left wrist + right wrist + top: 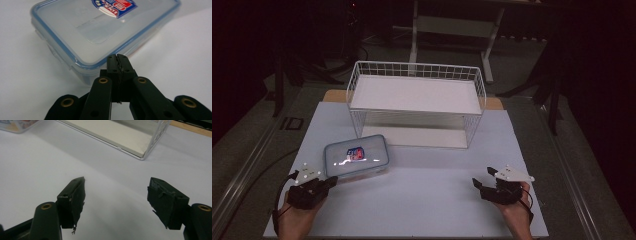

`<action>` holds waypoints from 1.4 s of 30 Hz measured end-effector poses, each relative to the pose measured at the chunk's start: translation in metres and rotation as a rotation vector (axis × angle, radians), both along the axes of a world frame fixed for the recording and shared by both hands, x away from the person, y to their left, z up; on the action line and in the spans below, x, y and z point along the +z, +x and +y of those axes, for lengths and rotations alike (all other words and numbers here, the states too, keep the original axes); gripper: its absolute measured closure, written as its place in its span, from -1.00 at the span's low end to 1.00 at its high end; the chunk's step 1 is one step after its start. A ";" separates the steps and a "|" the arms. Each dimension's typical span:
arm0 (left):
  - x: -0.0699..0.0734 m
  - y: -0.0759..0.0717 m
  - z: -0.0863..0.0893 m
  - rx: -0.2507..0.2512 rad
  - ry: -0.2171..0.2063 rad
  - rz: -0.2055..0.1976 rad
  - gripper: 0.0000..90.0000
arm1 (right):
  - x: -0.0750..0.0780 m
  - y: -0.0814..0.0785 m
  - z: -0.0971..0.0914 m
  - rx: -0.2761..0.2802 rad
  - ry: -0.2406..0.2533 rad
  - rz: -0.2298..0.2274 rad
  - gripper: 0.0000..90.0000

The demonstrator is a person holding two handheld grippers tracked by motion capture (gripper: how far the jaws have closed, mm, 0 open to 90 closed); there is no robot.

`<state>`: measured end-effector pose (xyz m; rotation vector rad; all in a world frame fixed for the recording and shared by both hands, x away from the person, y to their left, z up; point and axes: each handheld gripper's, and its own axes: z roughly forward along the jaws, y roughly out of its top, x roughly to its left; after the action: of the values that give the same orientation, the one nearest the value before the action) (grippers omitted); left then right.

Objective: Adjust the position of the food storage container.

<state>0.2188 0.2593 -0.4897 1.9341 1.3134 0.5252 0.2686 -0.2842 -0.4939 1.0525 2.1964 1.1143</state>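
Observation:
A clear plastic food box with a blue-rimmed lid and a red and blue label lies flat on the white table at the left. My left gripper sits at the box's near left corner, jaws shut and pressed together with nothing between them; in the left gripper view its tips meet right at the lid's rim. Whether they touch the box I cannot tell. My right gripper rests low over bare table at the right, open and empty, its two pads far apart.
A white wire rack with an upper shelf and a lower shelf stands at the back middle of the table; its lower corner lies ahead of the right gripper. The table's front edge runs just below both hands.

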 end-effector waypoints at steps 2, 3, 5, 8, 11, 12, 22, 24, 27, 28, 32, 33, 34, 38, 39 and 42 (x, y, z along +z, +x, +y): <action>0.000 0.002 0.002 0.010 0.005 -0.002 0.99 | 0.000 0.000 0.000 0.000 0.000 0.000 -0.34; 0.000 0.004 0.004 0.022 0.008 -0.005 0.99 | 0.000 0.000 0.000 -0.001 0.000 0.000 -0.34; -0.001 0.011 0.010 0.055 0.017 -0.012 0.99 | 0.000 0.000 0.000 -0.003 0.002 0.001 -0.34; 0.000 0.014 0.014 0.062 0.007 -0.021 0.99 | 0.000 0.000 -0.001 -0.002 0.002 0.000 -0.34; 0.003 0.018 0.017 0.070 0.034 -0.050 0.99 | 0.000 0.000 0.000 0.000 0.000 0.003 -0.34; 0.003 0.018 0.017 0.070 0.034 -0.050 0.99 | 0.000 0.000 0.000 0.000 0.000 0.003 -0.34; 0.012 0.037 0.035 0.148 0.027 -0.093 0.98 | -0.001 0.001 0.000 0.002 -0.005 0.009 -0.33; 0.013 0.042 0.038 0.155 0.022 -0.096 0.98 | -0.001 0.001 0.000 0.001 -0.003 0.008 -0.34; 0.013 0.064 0.045 0.186 0.024 -0.111 0.98 | -0.001 0.001 -0.001 0.000 -0.001 0.005 -0.34; 0.013 0.068 0.047 0.197 0.025 -0.109 0.98 | -0.001 0.001 -0.001 -0.002 0.001 0.004 -0.34; 0.007 0.078 0.053 0.219 0.007 -0.087 0.98 | 0.000 0.001 -0.002 -0.005 0.005 0.004 -0.34; 0.001 0.083 0.056 0.223 0.006 -0.062 0.98 | 0.000 0.000 -0.003 -0.003 0.005 0.003 -0.34; 0.001 0.083 0.056 0.223 0.006 -0.062 0.98 | 0.000 0.000 -0.003 -0.003 0.005 0.003 -0.34; -0.005 0.090 0.054 0.186 0.021 -0.049 0.99 | 0.000 0.001 -0.002 -0.002 0.004 0.004 -0.34; -0.006 0.091 0.054 0.192 0.019 -0.045 0.99 | 0.000 0.001 -0.002 -0.002 0.004 0.003 -0.34; -0.006 0.090 0.054 0.195 -0.003 -0.038 0.99 | -0.001 0.001 -0.002 -0.001 0.004 0.003 -0.34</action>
<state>0.3086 0.3129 -0.4957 1.7949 1.4854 0.6517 0.2693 -0.2861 -0.4946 1.0579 2.1970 1.1175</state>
